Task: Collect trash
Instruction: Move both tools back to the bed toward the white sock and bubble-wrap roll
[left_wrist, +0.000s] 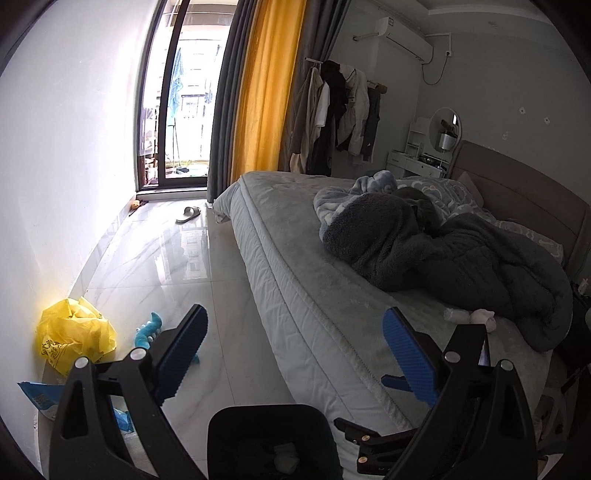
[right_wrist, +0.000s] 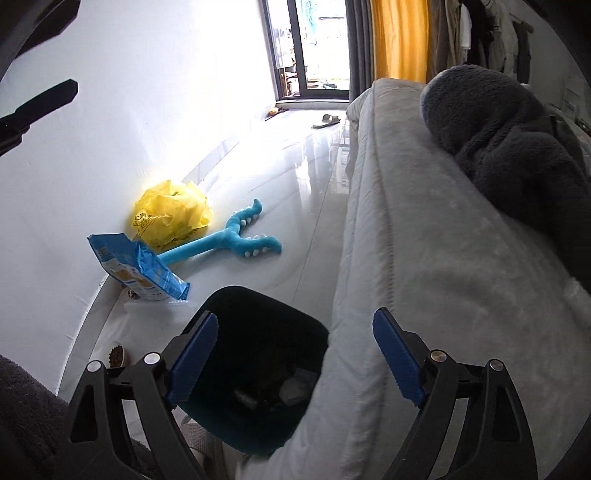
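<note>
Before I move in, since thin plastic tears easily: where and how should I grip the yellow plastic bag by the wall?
Grip a raised crumpled fold at the top of the yellow plastic bag, coming down from above on the bed-facing side. It sits against the wall and the blue toy lies beside it, so low side approaches look cramped. The open right hand-held gripper looks better placed.

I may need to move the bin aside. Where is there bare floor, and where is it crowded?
Bare tile runs between the bed and the wall, from the blue plush toy to the slipper. Crowded: along the wall by the bin, with the yellow bag, blue packet and a small bowl.
</note>
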